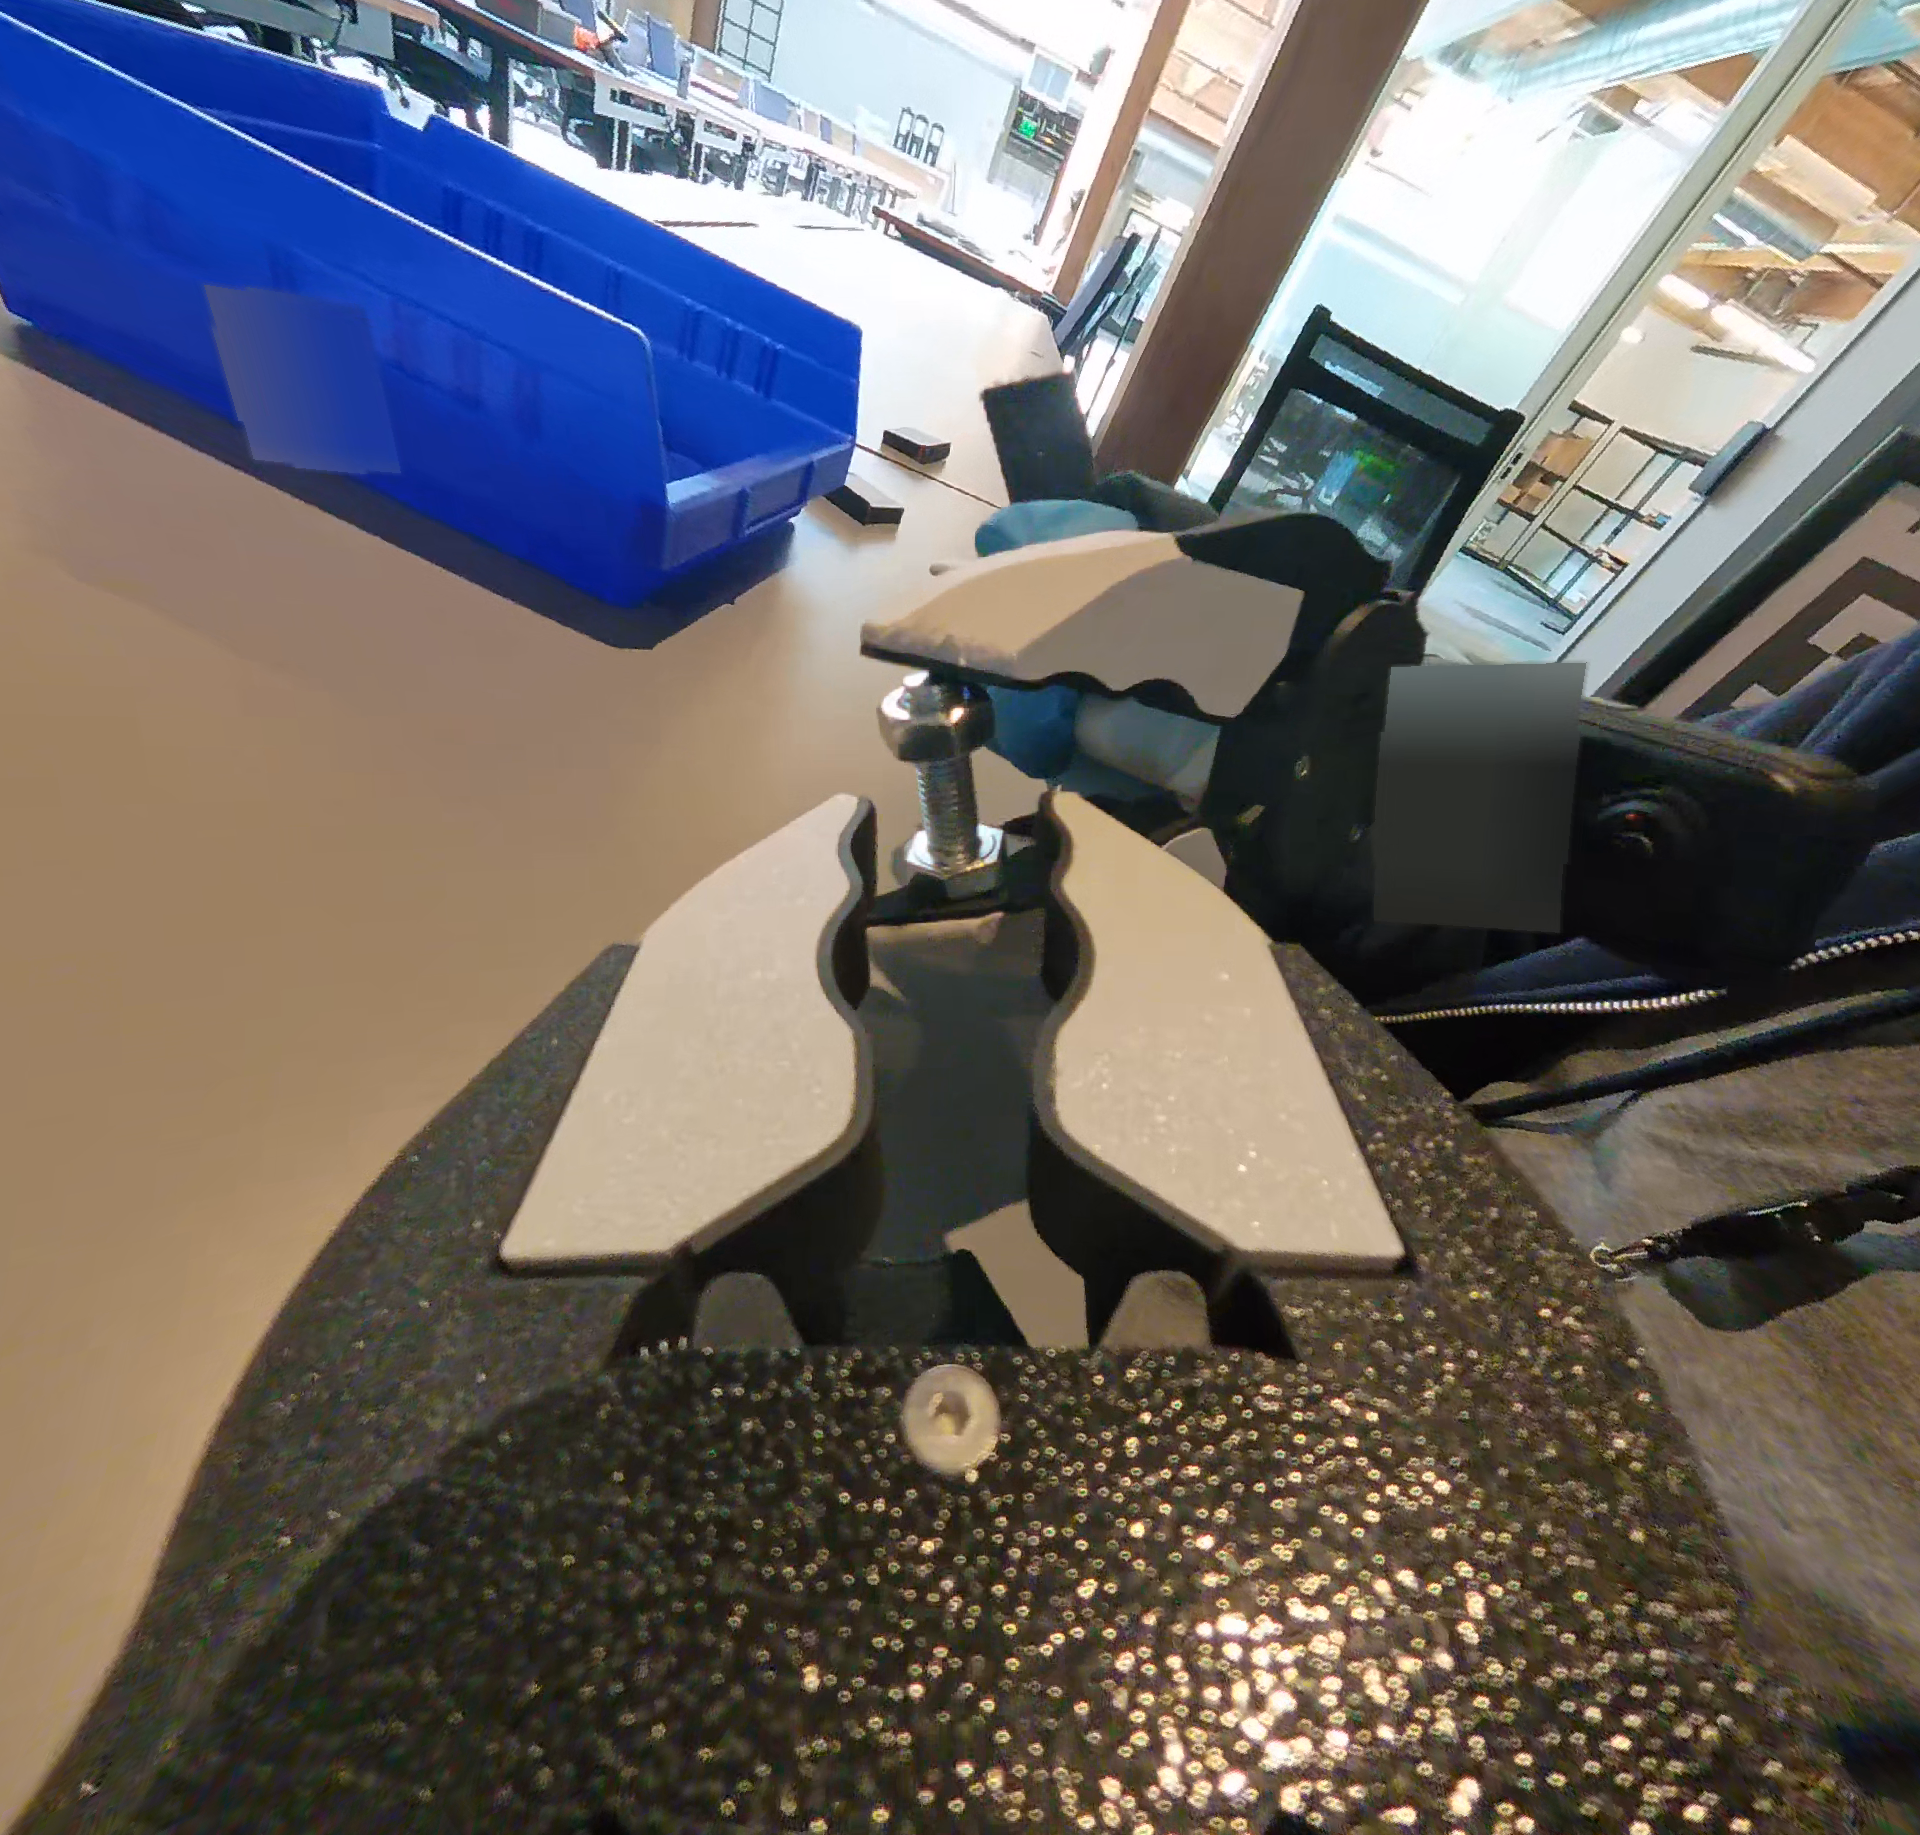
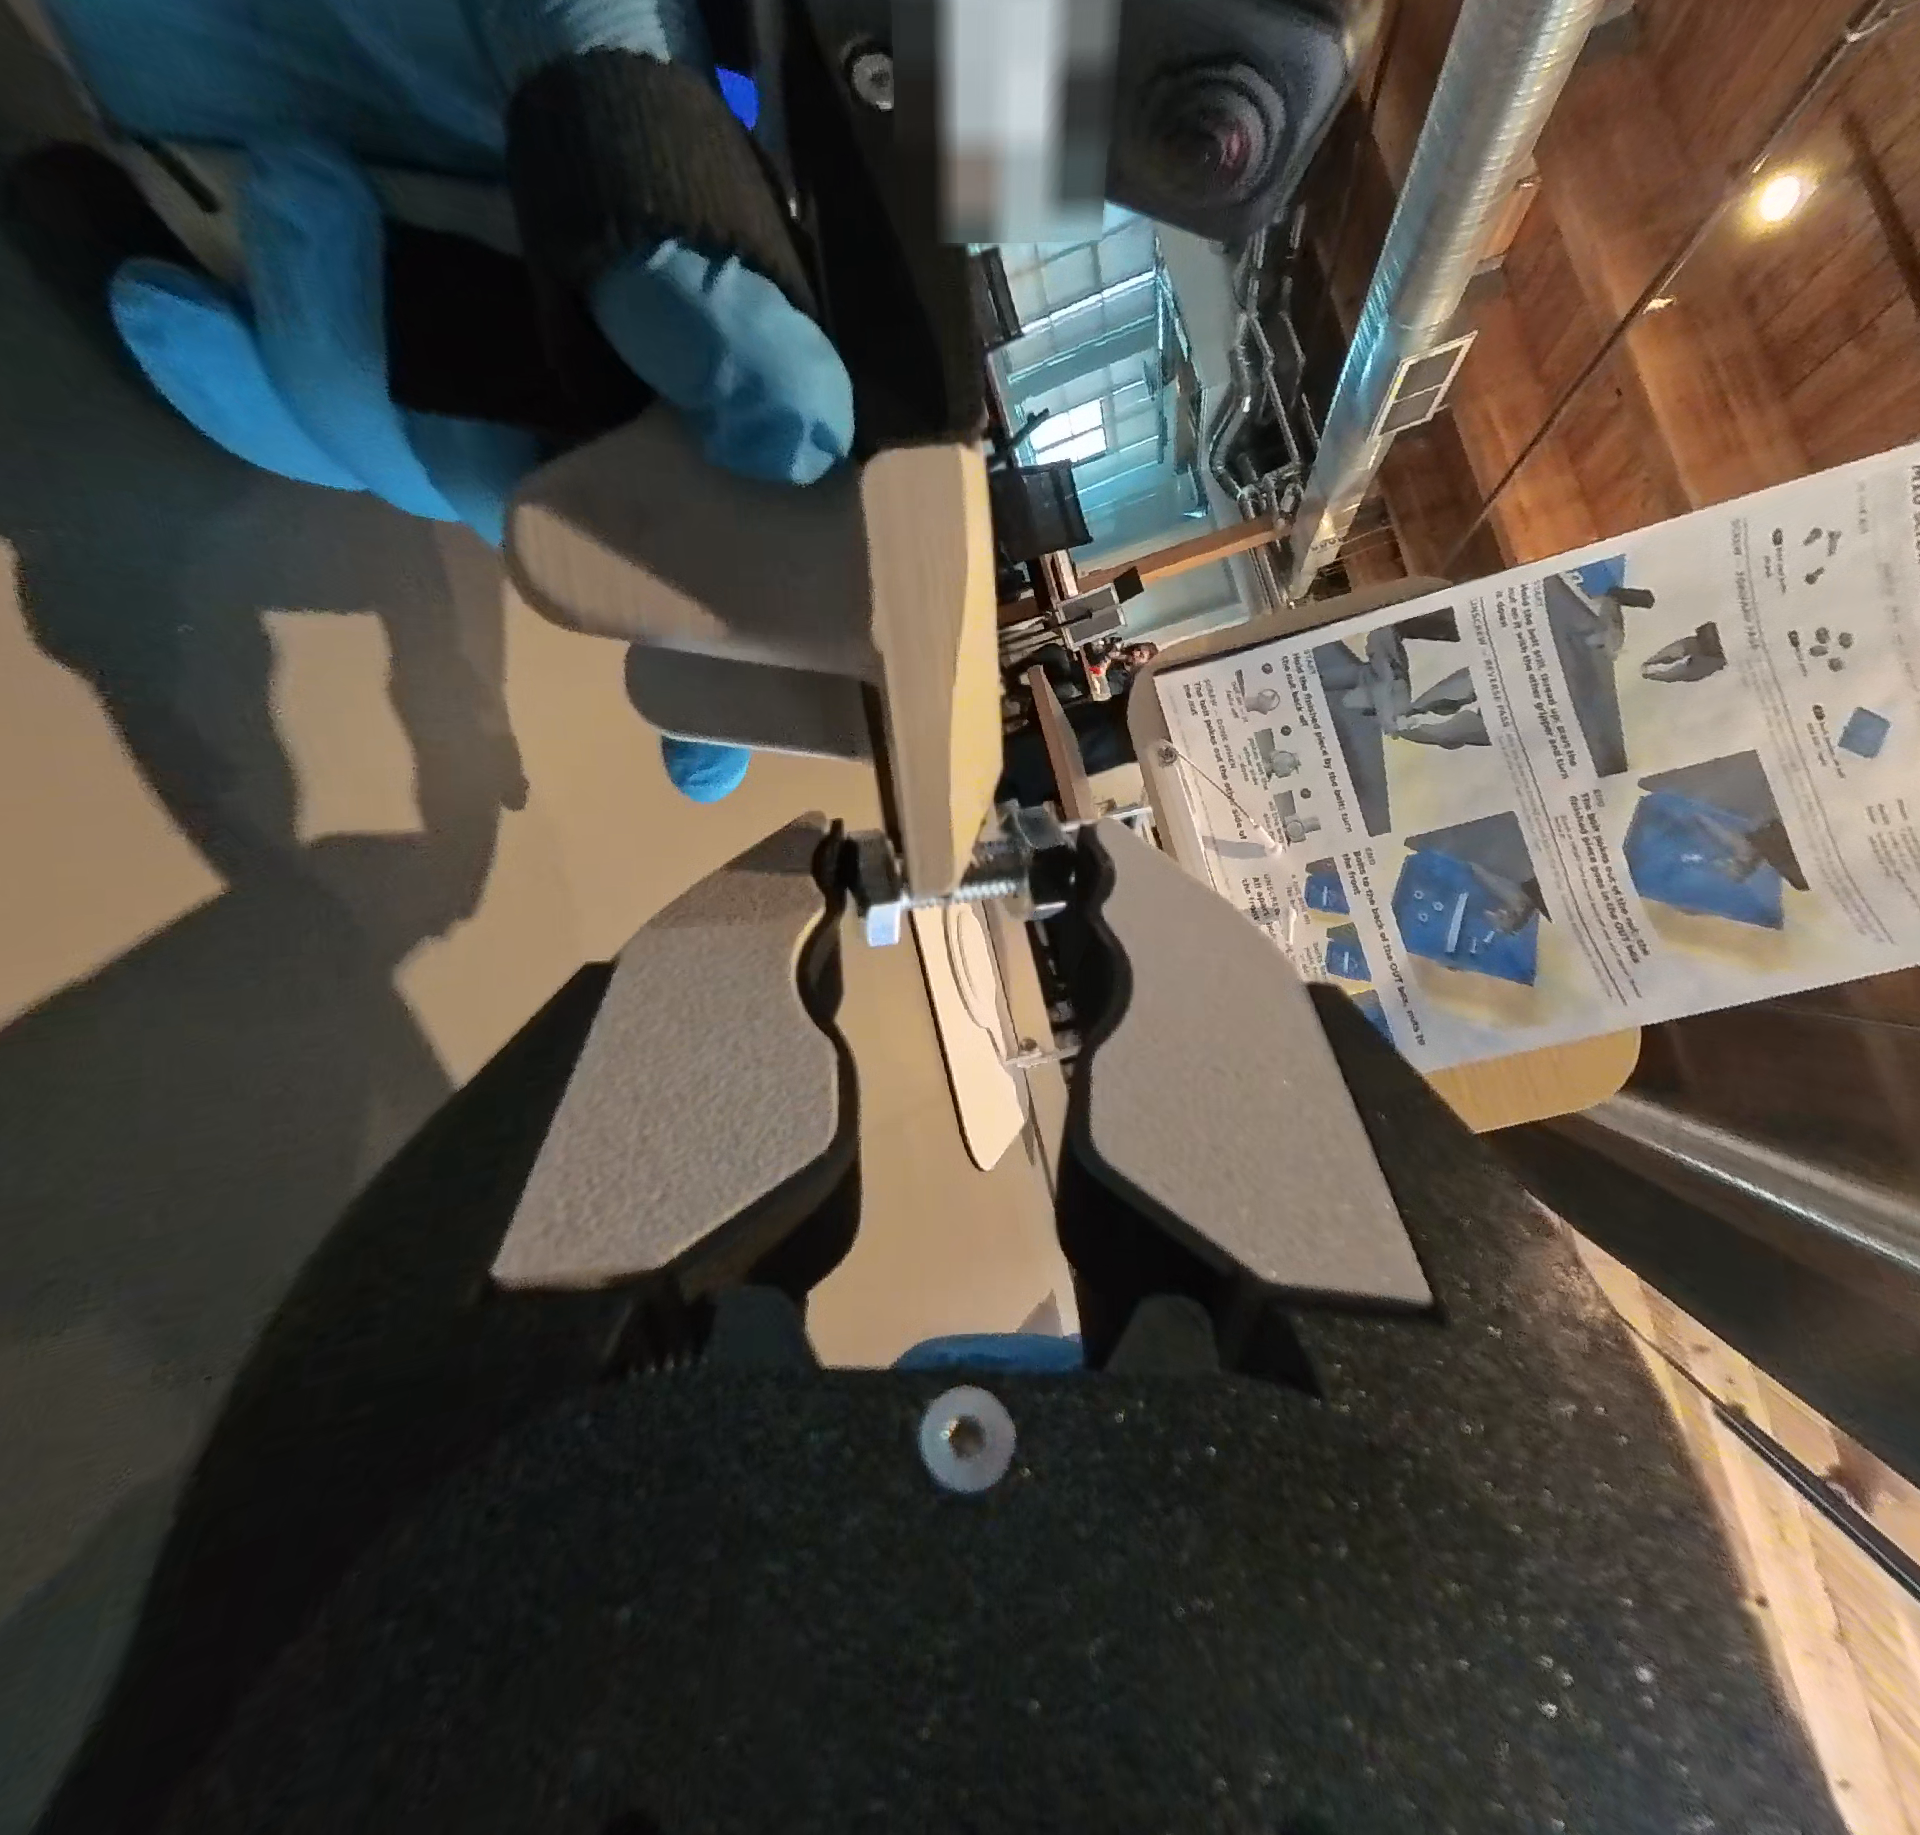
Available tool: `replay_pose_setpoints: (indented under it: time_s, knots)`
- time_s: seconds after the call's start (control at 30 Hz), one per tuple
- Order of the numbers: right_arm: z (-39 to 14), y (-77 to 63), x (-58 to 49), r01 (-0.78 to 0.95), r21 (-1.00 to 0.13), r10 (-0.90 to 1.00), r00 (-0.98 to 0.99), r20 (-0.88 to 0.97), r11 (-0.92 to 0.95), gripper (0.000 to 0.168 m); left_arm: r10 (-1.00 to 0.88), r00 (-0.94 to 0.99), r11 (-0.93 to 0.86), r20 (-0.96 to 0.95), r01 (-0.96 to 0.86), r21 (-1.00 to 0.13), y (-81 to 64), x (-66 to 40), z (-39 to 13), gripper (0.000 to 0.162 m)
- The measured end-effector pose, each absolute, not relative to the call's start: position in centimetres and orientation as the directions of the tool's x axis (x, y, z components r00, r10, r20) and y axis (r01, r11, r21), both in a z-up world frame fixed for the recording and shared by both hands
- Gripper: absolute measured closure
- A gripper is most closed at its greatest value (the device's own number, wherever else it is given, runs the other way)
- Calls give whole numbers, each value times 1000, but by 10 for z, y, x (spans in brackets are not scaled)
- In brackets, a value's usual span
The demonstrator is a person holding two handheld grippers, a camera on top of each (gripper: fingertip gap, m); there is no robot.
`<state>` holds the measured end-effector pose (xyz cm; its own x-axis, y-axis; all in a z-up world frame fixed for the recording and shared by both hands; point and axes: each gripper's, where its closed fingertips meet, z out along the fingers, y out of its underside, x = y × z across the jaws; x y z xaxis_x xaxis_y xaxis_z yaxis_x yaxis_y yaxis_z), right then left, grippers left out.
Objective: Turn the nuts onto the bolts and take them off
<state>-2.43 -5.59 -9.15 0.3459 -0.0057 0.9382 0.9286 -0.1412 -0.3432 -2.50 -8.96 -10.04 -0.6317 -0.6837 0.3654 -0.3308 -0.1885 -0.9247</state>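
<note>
A steel bolt (image 1: 937, 800) stands upright above the table, with a nut (image 1: 923, 727) near its top end. My left gripper (image 1: 956, 829) is shut on the bolt's hex head (image 1: 948, 858). My right gripper comes in from the right, turned on its side. Its upper finger (image 1: 1039, 622) lies over the bolt's top and its lower finger is mostly hidden. In the right wrist view the right gripper (image 2: 961, 860) is open, and the bolt (image 2: 971, 892) lies lengthwise across its gap. The left gripper's fingers (image 2: 925, 694) reach down onto the bolt there.
A blue bin (image 1: 436, 331) stands on the tan table (image 1: 312, 798) at the back left, with small black blocks (image 1: 914, 445) beyond it. A printed sheet on a clipboard (image 2: 1558, 746) stands behind. A blue-gloved hand (image 2: 312, 331) holds the left gripper. A dark jacket (image 1: 1662, 1006) is at the right. My two grippers' fingertips are within a few centimetres of each other.
</note>
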Motion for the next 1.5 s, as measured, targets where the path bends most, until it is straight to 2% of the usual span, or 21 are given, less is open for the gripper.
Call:
replay_pose_setpoints:
  time_s: [0.23, 0.53, 0.67, 0.87, 1.0, 1.1, 1.17, 1.23, 1.37, 1.5]
  knots:
    - [-88, -56, -26, 929, -341, -35, 339, 940, -141, 126, -696, -631, -147, 342, -341, -929, -94, -25, -105, 143]
    - [-87, -55, -26, 932, -332, -48, 329, 943, -143, 126, -740, -622, -75, 256, -303, -950, -93, -23, -106, 143]
    - [-84, -56, -27, 921, -371, -51, 367, 929, -121, 126, -764, -611, -47, 207, -267, -963, -91, -21, -104, 144]
    - [-84, -56, -23, 895, -434, -34, 433, 901, -107, 113, -841, -537, 53, 58, -190, -980, -81, -15, -102, 143]
    - [-89, -57, -17, 867, -486, 11, 490, 872, -106, 104, -915, -375, 207, -147, -124, -970, -59, -7, -99, 144]
    - [-81, -63, -8, 764, -643, 29, 645, 764, -55, 105, -880, -161, 465, -446, -110, -878, -34, -3, -97, 144]
    - [-72, -67, -4, 648, -761, 44, 760, 648, 6, 111, -754, -64, 656, -654, -137, -743, -28, -3, -98, 143]
    - [-66, -71, -3, 557, -829, 69, 826, 559, 51, 117, -632, -29, 768, -775, -165, -620, -31, -1, -100, 143]
    - [-64, -74, -8, 540, -837, 94, 832, 546, 82, 136, -513, -45, 844, -857, -208, -494, -38, 3, -111, 143]
    - [-78, -68, -9, 618, -786, 101, 782, 615, 3, 132, -488, -24, 851, -873, -235, -469, -32, 3, -111, 143]
